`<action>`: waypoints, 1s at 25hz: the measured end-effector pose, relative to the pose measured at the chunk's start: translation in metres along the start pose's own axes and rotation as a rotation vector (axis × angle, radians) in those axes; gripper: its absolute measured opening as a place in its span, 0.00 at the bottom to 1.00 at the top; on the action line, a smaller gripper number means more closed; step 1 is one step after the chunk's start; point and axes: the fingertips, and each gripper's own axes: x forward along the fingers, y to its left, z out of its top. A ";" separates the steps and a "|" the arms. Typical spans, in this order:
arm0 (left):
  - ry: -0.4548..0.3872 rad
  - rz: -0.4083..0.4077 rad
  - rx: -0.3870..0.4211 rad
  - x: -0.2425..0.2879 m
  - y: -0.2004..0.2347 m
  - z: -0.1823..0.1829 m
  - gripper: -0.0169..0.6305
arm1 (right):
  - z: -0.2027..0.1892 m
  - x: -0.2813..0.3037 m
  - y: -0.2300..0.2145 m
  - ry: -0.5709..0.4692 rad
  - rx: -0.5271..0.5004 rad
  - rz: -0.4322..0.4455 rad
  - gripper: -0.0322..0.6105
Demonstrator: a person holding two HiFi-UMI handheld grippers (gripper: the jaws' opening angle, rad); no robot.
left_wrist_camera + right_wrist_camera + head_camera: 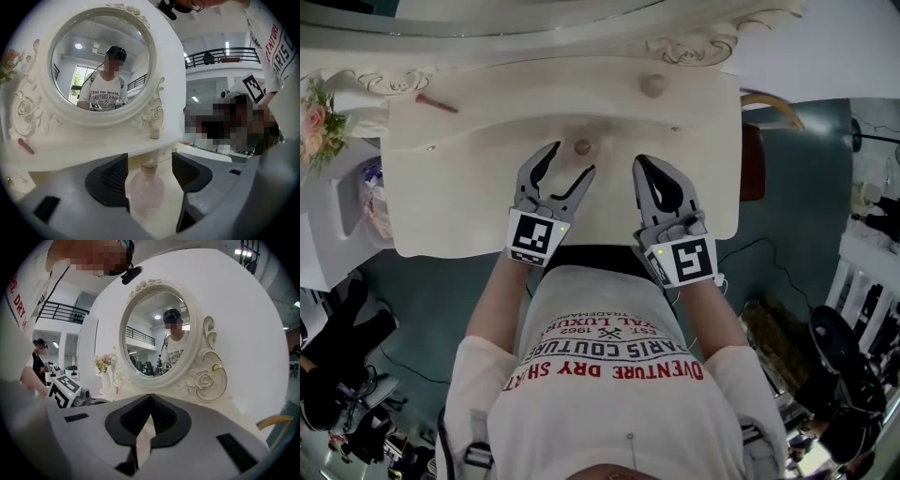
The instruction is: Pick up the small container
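A small pale pink bottle [146, 187] with a beige stopper stands on the white dressing table [469, 216]. In the head view this small container [582, 146] sits just past the centre of the tabletop. My left gripper [572, 157] is open around it: in the left gripper view [150, 161] the bottle stands between the two dark pads [110, 180], and neither visibly presses on it. To the right, my right gripper [642, 167] rests low over the table, shut with nothing between its fingers [150, 397].
On the raised back shelf stand a small beige pot [652, 84] and a red stick [437, 103]. An oval mirror [101, 61] rises behind the shelf. Pink flowers [317, 122] are at far left and a chair [759, 141] is off the table's right edge.
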 end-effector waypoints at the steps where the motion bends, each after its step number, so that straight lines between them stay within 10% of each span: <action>1: -0.002 0.000 -0.005 0.006 0.000 -0.005 0.45 | -0.003 0.002 -0.003 0.007 0.003 0.005 0.05; 25: 0.017 0.055 0.047 0.050 0.007 -0.034 0.25 | -0.042 0.018 -0.034 0.087 0.020 0.053 0.05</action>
